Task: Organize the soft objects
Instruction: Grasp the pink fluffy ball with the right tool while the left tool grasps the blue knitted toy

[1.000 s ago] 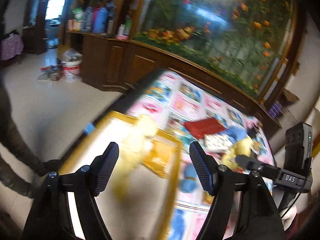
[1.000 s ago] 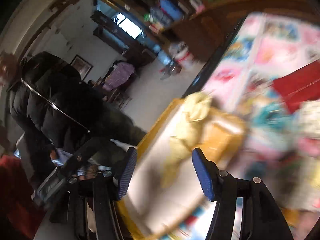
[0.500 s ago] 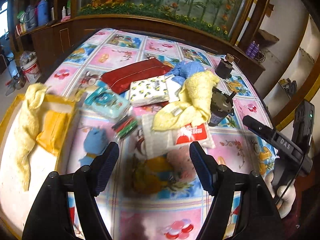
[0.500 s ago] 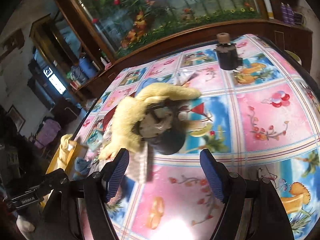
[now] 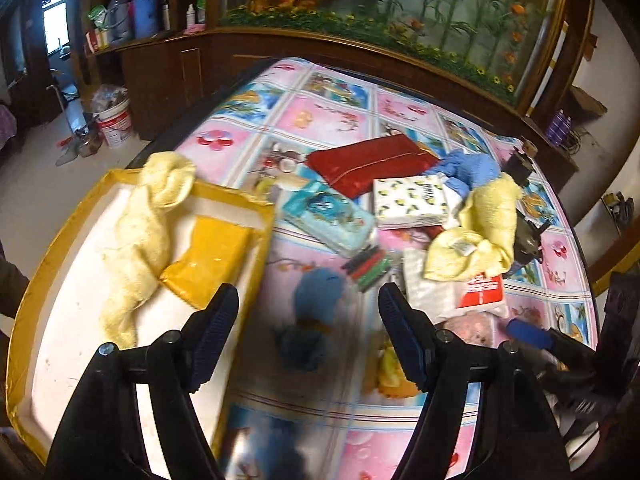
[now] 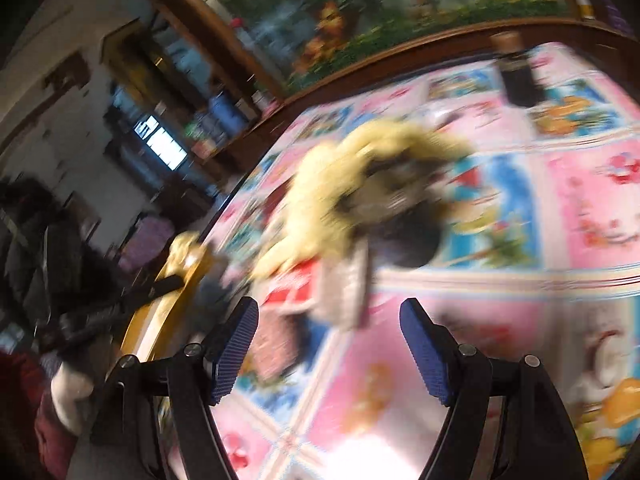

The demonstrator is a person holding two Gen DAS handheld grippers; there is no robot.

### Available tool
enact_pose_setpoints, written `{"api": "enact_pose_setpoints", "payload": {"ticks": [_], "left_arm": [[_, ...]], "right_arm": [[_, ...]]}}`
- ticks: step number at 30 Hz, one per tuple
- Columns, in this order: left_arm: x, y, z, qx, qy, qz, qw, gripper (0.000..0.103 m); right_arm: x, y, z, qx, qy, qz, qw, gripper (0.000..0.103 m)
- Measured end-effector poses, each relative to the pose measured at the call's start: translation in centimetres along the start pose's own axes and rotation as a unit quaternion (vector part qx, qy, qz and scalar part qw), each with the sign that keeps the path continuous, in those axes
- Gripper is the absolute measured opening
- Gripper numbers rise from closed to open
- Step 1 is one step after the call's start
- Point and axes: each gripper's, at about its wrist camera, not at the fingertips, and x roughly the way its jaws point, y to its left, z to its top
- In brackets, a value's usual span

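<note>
Pink-blue patchwork tablecloth (image 5: 332, 120), wooden cabinets (image 5: 160, 72)

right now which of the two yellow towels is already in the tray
The stretched-out yellow towel lies in the yellow-rimmed tray, beside an orange pack. The other yellow towel is still bunched in the table's clutter.

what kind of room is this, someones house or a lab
Most likely a lived-in home, not a lab. A big planted aquarium sits in dark wood cabinets, bottles crowd a shelf, and the table wears a cartoon-print cloth strewn with household clutter.
</note>
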Motion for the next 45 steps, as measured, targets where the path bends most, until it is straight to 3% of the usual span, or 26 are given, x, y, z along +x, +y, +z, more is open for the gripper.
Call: {"api": "enact_pose_setpoints", "payload": {"ticks": [4,7,11,13,15,17,19,20,27,29,31,34,37,38,40,43,45], "left_arm": [[0.2,-0.7,-0.5,0.019,-0.001,-0.013,0.9997,0.072],[1.3,-2.6,-0.9,0.076,0.007,0.019,0.9969,0.072],[3.6,-3.4,-1.4,0.110,0.023,0.058,0.9920,0.072],[4.5,-3.5,-1.5,0.116,0.030,0.060,0.9910,0.072],[4.8,-4.4,-1.9,0.141,0.024,0.062,0.9878,0.064],[5.1,-4.8,-2.3,0.146,0.032,0.053,0.9874,0.035],[5.2,-4.9,-2.5,0.149,0.029,0.053,0.9869,0.024],[5.2,-4.7,-2.5,0.143,0.027,0.050,0.9881,0.024],[5.8,-3.1,-2.2,0.091,0.027,0.008,0.9954,0.025],[5.1,-2.1,-1.9,0.054,0.030,-0.056,0.9965,0.023],[3.9,-0.8,-1.8,0.012,0.025,-0.119,0.9925,0.023],[2.0,2.1,-1.4,-0.068,0.019,-0.238,0.9688,0.023],[0.1,5.4,-1.3,-0.144,-0.003,-0.345,0.9273,0.023],[-0.6,6.6,-1.4,-0.167,-0.014,-0.380,0.9096,0.023],[-1.8,8.4,-1.6,-0.198,-0.031,-0.430,0.8806,0.023],[-3.1,10.3,-1.5,-0.225,-0.051,-0.461,0.8571,0.023],[-3.9,10.9,-1.4,-0.225,-0.058,-0.460,0.8569,0.023]], "right_arm": [[4.1,4.7,-0.7,-0.070,0.051,-0.050,0.995,0.074],[5.9,6.6,-0.5,-0.082,0.060,-0.062,0.993,0.070],[7.6,7.0,-0.5,-0.083,0.073,-0.080,0.991,0.033],[7.1,6.6,-0.6,-0.075,0.065,-0.076,0.992,0.033],[6.8,5.9,-0.5,-0.070,0.059,-0.079,0.993,0.033],[6.5,5.2,-0.5,-0.057,0.056,-0.073,0.994,0.032],[6.3,4.6,-0.3,-0.048,0.054,-0.069,0.995,0.032],[6.2,4.4,-0.3,-0.047,0.052,-0.068,0.995,0.033],[6.1,4.7,-0.5,-0.051,0.048,-0.073,0.995,0.032],[5.9,4.7,-0.7,-0.050,0.049,-0.067,0.995,0.032],[5.5,4.6,-0.8,-0.046,0.048,-0.049,0.997,0.030],[4.7,4.7,-0.7,-0.040,0.036,-0.016,0.998,0.030],[4.2,4.7,-0.7,-0.028,0.033,0.034,0.998,0.030],[4.1,4.8,-0.7,-0.026,0.032,0.040,0.998,0.030],[4.0,4.9,-0.7,-0.021,0.032,0.051,0.998,0.030],[3.8,4.8,-0.6,-0.004,0.033,0.078,0.996,0.030],[3.5,5.1,-0.7,-0.004,0.030,0.078,0.996,0.030]]}}
